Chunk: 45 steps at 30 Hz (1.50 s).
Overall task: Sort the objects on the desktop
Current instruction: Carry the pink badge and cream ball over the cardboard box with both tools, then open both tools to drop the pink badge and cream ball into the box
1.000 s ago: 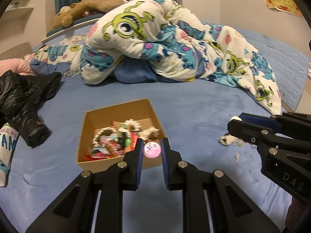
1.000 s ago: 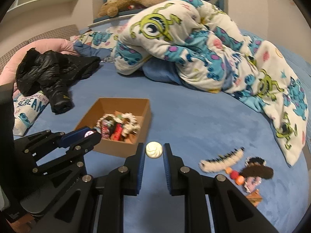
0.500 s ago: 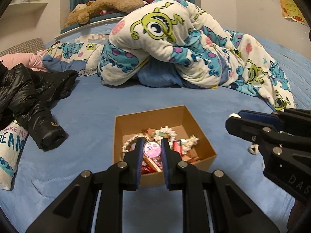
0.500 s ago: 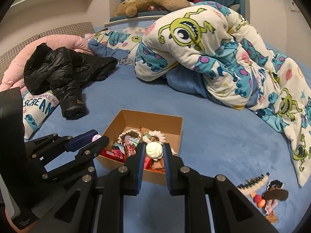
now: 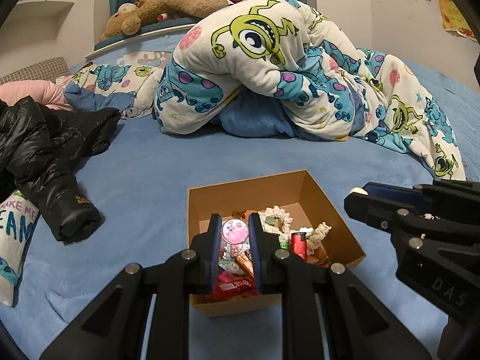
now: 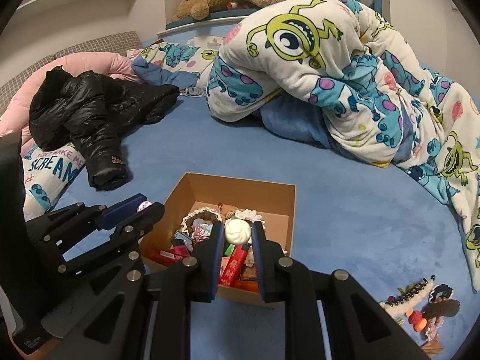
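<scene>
An open cardboard box [image 5: 330, 201] [image 6: 234, 192] sits on the blue bed, holding several small items: red packets, a lighter, crocheted scrunchies. My left gripper [image 5: 235, 230] is shut on a round pink patterned disc [image 5: 235, 231] and hangs over the box's near left part. My right gripper [image 6: 237, 231] is shut on a small white bun-shaped ball [image 6: 237, 231] above the box's near side. Each gripper shows in the other's view: the right gripper [image 5: 357, 195] at the box's right, the left gripper [image 6: 147, 205] at its left with the pink disc [image 6: 144, 205] at its tip.
A heap of hair accessories [image 6: 420, 309] lies on the bed at the lower right. A black jacket [image 6: 90, 120], a printed pillow [image 5: 12, 234] and a bundled monster-print blanket [image 5: 285, 69] lie around the bed's far and left parts. A plush toy [image 5: 168, 9] rests on the headboard ledge.
Both grippers have travelled leftward over the bed, each keeping its item. The box has gone from ahead and left of them to directly beneath their fingertips.
</scene>
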Tool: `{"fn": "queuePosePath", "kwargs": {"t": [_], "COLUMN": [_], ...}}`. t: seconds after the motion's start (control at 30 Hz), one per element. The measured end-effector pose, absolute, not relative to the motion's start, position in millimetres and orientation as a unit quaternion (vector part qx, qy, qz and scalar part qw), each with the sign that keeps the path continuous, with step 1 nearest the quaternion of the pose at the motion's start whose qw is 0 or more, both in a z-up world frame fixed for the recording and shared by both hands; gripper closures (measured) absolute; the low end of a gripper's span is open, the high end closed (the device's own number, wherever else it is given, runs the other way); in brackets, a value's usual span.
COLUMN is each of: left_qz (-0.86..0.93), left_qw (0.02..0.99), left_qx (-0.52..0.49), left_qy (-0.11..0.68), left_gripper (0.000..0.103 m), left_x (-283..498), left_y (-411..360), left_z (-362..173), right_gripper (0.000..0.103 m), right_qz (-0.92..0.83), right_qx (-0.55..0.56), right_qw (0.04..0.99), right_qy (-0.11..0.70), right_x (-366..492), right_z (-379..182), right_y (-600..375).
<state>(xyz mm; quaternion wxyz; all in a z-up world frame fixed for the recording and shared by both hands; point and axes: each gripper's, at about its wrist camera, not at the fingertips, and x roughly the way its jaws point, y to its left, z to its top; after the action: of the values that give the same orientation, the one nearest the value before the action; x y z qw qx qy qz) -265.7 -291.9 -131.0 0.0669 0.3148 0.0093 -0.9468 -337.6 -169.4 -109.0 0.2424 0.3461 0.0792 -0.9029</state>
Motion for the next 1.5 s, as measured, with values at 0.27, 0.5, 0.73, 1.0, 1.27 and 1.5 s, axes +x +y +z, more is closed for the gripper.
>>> {"fn": "queuePosePath", "kwargs": {"t": [0.27, 0.5, 0.73, 1.0, 1.27, 1.5], "left_qz": [-0.948, -0.948, -0.947, -0.947, -0.947, -0.947], "left_qw": [0.068, 0.075, 0.077, 0.078, 0.078, 0.076], "left_qx": [0.311, 0.31, 0.311, 0.312, 0.313, 0.311], "left_qy": [0.01, 0.01, 0.014, 0.015, 0.011, 0.005], "left_gripper": [0.084, 0.079, 0.064, 0.063, 0.063, 0.063], "left_x": [-276.6, -281.4, -283.7, -284.8, -283.2, -280.6], "left_y": [-297.7, -302.2, -305.8, -307.7, -306.8, -297.4], "left_z": [-131.5, -133.0, -136.2, -138.6, -138.7, -134.2], "right_gripper": [0.084, 0.084, 0.084, 0.083, 0.069, 0.069], "right_qz": [-0.903, -0.902, -0.901, -0.901, -0.902, -0.902], "right_qx": [0.346, 0.347, 0.348, 0.349, 0.351, 0.353], "right_qw": [0.241, 0.242, 0.243, 0.24, 0.236, 0.235], "right_qy": [0.077, 0.082, 0.087, 0.09, 0.087, 0.08], "right_x": [-346.7, -350.4, -356.7, -360.5, -361.0, -356.8], "right_z": [-112.9, -116.1, -117.9, -119.7, -120.3, -120.1], "right_y": [-174.7, -178.1, -184.0, -186.1, -182.2, -171.9]}}
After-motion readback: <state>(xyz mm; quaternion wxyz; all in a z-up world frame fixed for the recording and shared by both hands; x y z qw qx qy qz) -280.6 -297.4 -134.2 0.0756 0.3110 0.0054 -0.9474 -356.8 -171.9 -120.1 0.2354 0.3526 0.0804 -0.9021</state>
